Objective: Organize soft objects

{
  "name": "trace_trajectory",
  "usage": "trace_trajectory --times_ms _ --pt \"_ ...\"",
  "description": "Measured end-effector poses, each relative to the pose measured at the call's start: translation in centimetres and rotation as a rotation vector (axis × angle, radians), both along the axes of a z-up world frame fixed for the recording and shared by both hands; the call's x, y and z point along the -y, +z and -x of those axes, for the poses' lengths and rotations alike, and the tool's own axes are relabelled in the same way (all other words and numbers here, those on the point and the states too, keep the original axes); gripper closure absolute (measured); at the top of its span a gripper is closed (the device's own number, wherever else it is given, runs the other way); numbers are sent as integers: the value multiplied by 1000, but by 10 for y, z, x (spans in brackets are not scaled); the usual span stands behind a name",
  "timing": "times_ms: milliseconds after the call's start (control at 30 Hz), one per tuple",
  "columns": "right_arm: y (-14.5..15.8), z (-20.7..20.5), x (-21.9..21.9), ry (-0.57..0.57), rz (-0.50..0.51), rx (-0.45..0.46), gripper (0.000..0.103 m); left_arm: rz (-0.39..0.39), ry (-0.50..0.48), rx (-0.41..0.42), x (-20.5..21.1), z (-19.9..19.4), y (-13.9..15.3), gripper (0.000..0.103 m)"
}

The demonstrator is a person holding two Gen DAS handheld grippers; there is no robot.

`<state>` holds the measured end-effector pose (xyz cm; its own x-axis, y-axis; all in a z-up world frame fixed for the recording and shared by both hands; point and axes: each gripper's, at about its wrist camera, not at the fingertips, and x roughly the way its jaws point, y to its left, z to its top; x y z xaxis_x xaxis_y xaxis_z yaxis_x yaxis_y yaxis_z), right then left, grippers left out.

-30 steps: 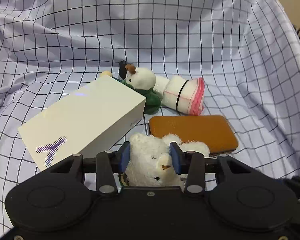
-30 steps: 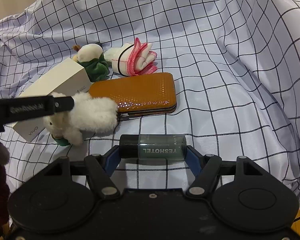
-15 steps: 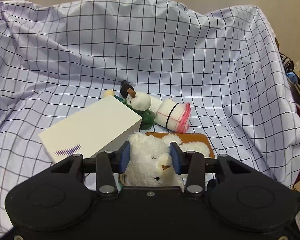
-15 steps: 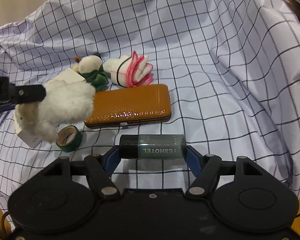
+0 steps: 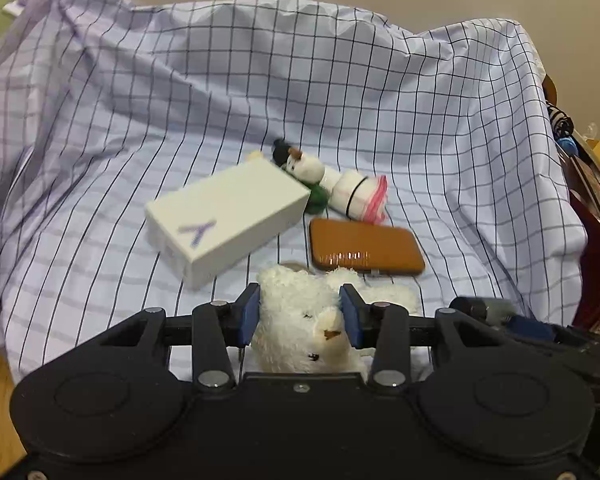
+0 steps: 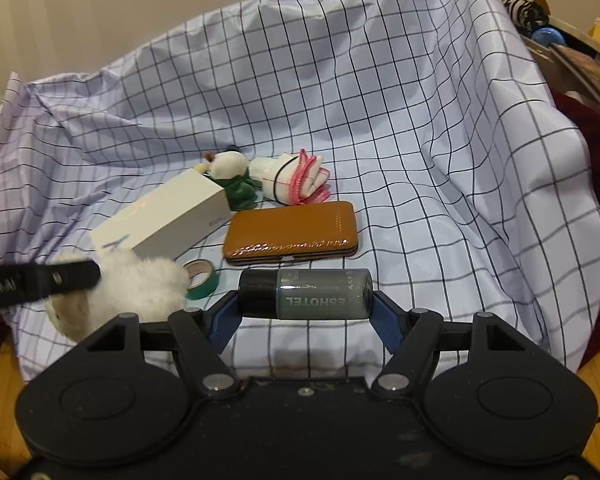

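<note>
Your left gripper (image 5: 300, 316) has its jaws closed on a white plush bear (image 5: 300, 320), squeezing its head from both sides, held up above the checked cloth (image 5: 380, 100). From the right wrist view the bear (image 6: 140, 284) hangs at the lower left, in front of a roll of green tape (image 6: 202, 279) lying on the cloth. Your right gripper (image 6: 304, 314) has its jaws clamped on the two ends of a small grey bottle (image 6: 304, 294) lying crosswise, also clear of the cloth. On the cloth behind, a white box (image 5: 228, 216) lies at an angle, its far end touching a small plush toy with a green body (image 5: 306, 176). Just beside that toy lies a rolled white and pink cloth (image 5: 360, 196) with a black band around it. A brown case (image 5: 364, 246) lies flat near the roll.
</note>
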<state>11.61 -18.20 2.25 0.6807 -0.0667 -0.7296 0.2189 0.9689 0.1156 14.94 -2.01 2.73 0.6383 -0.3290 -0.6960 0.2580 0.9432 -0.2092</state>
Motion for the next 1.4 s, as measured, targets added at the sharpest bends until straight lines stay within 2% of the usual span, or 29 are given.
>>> trace_trajectory --times_ms 333,533,900,1400 --pt "10 62 -12 20 -39 15 34 15 38 -51 -15 50 -13 60" --pt "14 87 -17 24 -53 31 34 21 72 -68 -19 67 -21 60" --pt "23 117 -23 35 -67 75 34 6 122 -54 -21 91 -26 60" --pt "20 132 -32 53 -61 62 34 10 172 -59 -28 109 -37 60"
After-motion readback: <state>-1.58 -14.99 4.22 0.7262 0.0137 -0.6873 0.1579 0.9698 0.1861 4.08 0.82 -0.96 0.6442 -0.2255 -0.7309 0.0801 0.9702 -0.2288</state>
